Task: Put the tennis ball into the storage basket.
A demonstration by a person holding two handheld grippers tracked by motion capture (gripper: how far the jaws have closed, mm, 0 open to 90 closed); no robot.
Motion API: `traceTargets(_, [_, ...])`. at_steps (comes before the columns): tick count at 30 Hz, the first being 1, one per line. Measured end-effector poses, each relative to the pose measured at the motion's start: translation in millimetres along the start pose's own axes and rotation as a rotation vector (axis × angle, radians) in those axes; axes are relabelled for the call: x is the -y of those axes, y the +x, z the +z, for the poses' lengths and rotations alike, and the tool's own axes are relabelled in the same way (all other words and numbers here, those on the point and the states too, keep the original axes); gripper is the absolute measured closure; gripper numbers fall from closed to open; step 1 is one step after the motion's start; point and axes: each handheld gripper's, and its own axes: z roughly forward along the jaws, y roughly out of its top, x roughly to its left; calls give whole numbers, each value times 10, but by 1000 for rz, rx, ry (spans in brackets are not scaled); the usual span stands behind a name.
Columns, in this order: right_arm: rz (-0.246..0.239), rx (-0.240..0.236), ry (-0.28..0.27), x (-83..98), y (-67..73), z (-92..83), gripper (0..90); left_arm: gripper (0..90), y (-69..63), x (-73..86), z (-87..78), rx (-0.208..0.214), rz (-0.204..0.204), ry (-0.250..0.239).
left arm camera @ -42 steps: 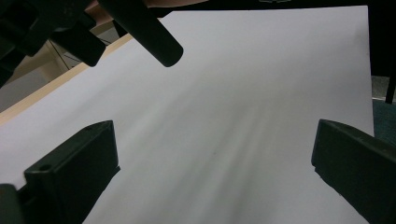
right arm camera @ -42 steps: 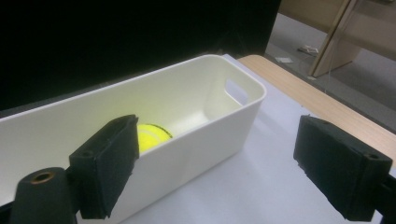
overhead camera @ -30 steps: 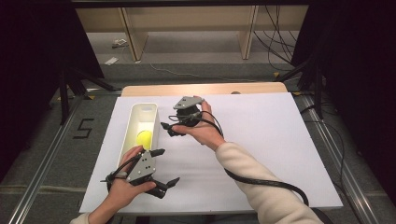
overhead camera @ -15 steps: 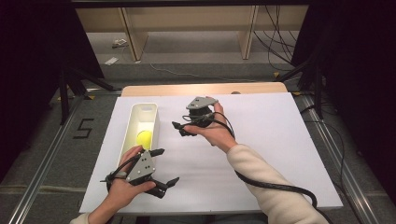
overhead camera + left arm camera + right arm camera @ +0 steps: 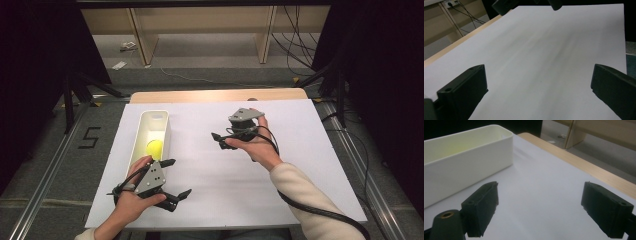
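White bin [image 5: 150, 131] set at nine o'clock on the white sheet [image 5: 300, 165], yellow ball [image 5: 154, 148] lying inside, right gripper [image 5: 220, 140] held released above open centre, left gripper [image 5: 176, 181] released near the seven o'clock edge, nothing gripped.

High view overhead, gripper views low, close

The white bin [image 5: 150, 131] looks like smooth, slightly glossy plastic. The surface [image 5: 300, 130] wears a matt white sheet like paper, with pale wood at its far edge. Both grippers' jaws are matt black plastic. The yellow ball [image 5: 154, 148] looks matt.
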Motion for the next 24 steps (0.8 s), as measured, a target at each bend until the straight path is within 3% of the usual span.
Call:
traceTargets(8, [46, 49, 10, 255, -183, -276, 150, 0, 0, 1, 2, -1, 0, 2])
traceTargets(24, [102, 123, 13, 633, -369, -753, 150, 0, -1, 6, 7, -3, -4, 6])
